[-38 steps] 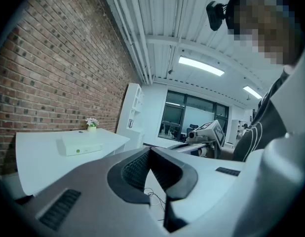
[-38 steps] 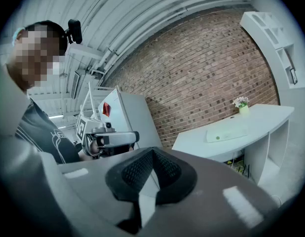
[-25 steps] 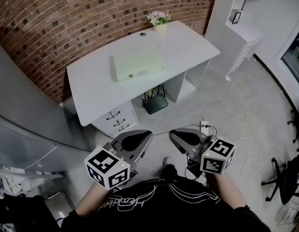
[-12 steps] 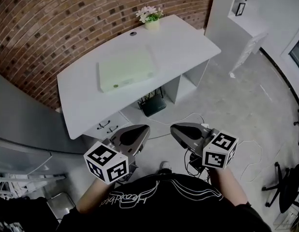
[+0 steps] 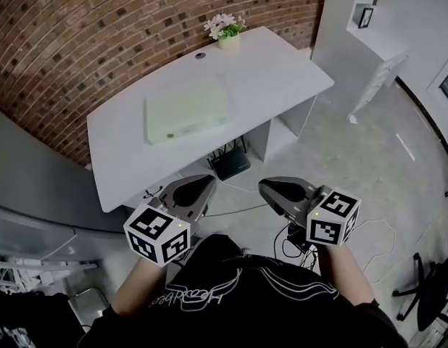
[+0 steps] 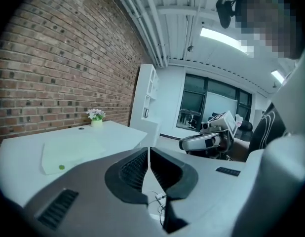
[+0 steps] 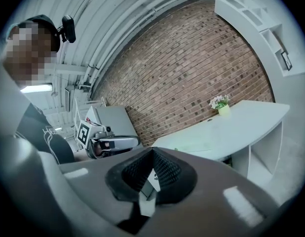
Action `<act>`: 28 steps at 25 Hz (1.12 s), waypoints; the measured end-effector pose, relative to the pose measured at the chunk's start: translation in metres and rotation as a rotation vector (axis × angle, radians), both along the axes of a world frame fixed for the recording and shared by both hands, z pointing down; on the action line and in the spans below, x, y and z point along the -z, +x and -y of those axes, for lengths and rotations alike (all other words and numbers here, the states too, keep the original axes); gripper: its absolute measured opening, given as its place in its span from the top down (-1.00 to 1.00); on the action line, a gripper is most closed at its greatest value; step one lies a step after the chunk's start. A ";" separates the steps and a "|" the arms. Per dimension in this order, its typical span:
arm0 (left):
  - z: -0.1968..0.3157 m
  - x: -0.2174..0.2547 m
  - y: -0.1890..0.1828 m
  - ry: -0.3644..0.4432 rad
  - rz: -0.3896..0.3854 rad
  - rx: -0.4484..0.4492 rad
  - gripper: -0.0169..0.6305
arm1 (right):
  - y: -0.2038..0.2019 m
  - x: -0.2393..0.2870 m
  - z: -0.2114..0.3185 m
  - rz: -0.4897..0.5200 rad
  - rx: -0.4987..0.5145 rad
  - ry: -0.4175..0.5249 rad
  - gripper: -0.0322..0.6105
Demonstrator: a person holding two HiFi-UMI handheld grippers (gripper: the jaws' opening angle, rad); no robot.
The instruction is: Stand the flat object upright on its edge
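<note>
A flat pale green slab point(image 5: 188, 109) lies face down on the white desk point(image 5: 282, 71), left of the middle. It also shows in the left gripper view as the slab point(image 6: 68, 151) and in the right gripper view as the slab point(image 7: 192, 143). My left gripper point(image 5: 209, 183) and right gripper point(image 5: 262, 188) are held side by side in front of the person's chest, short of the desk's near edge and well apart from the slab. Both point toward the desk. Each has its jaws pressed together with nothing between them, as at the left gripper point(image 6: 148, 150) and the right gripper point(image 7: 152, 152).
A small flower pot point(image 5: 225, 31) stands at the desk's far edge by the brick wall. Drawers and a black box point(image 5: 231, 164) sit under the desk. Cables point(image 5: 296, 238) lie on the floor. There is a grey cabinet point(image 5: 35, 187) to the left and a white shelf unit point(image 5: 369, 20) to the right.
The person has stepped toward the desk, which now looks nearer and has shifted left in the head view. Both grippers came along, still side by side and shut.
</note>
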State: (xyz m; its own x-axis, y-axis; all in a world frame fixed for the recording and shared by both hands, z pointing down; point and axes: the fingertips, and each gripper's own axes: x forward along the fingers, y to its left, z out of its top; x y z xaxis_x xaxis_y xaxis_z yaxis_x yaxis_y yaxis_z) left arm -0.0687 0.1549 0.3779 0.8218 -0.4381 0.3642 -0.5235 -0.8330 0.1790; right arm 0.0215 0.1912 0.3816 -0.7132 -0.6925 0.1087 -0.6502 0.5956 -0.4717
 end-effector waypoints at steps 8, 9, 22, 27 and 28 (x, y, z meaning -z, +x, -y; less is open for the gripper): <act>0.035 -0.019 -0.004 -0.029 0.011 -0.025 0.83 | 0.002 -0.026 0.023 -0.017 -0.009 -0.068 0.89; 0.040 -0.023 -0.004 -0.033 0.016 -0.027 0.80 | 0.003 -0.029 0.025 -0.015 -0.013 -0.077 0.89; 0.170 -0.086 -0.009 0.014 0.243 0.024 0.32 | 0.047 -0.075 0.107 0.008 -0.076 -0.221 0.89; 0.228 -0.104 -0.036 -0.035 0.261 0.113 0.31 | 0.049 -0.092 0.159 0.009 -0.054 -0.261 0.89; 0.238 -0.108 -0.043 -0.050 0.259 0.141 0.31 | 0.049 -0.094 0.170 0.007 -0.046 -0.267 0.89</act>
